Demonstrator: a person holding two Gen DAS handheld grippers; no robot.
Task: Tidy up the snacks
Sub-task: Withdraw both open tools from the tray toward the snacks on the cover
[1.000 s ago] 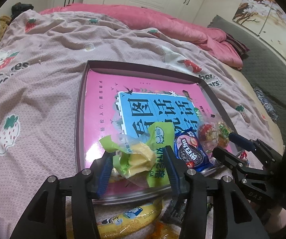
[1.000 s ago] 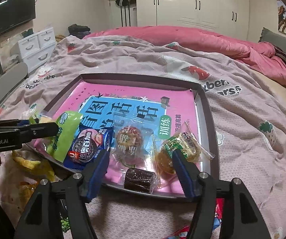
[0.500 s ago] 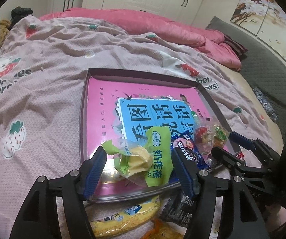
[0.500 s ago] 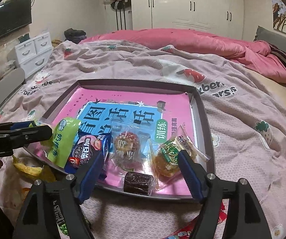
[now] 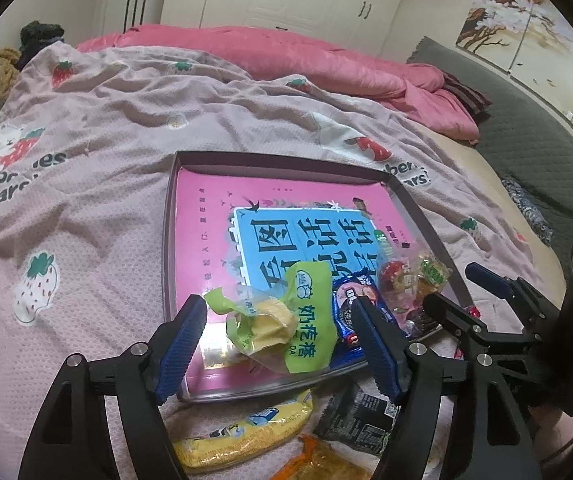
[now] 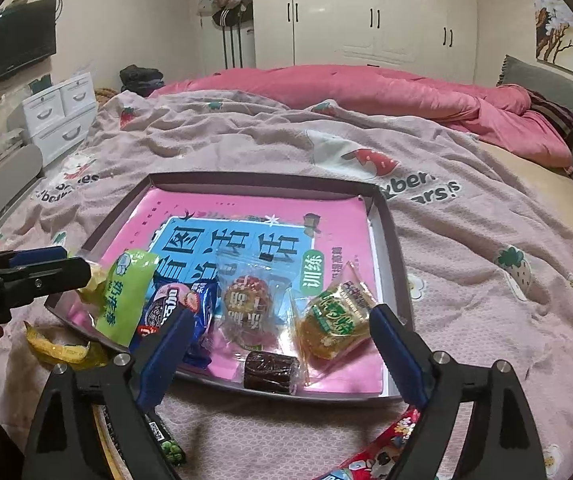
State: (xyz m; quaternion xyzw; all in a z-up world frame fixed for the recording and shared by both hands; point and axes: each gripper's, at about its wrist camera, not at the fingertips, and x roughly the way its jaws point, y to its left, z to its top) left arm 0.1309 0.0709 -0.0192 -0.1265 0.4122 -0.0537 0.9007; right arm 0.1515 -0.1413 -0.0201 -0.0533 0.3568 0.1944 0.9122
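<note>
On the bed, both the left gripper (image 5: 280, 346) and right gripper (image 6: 282, 354) have just been spreading their fingers, letting go so the snacks (image 6: 246, 308) lie lined up along the tray (image 6: 390, 240)'s near edge.

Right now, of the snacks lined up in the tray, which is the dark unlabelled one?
The small dark brown roll in clear wrap, at the tray's near edge, between the round red sweet and the green-labelled yellow cake.

Left gripper (image 5: 282, 344): jaws wide apart and just been opening, angled downward, blue pads clear of the wrappers lying between them.
Right gripper (image 6: 278, 350): jaws wide apart, also just opening, angled downward, gripping nothing.
</note>
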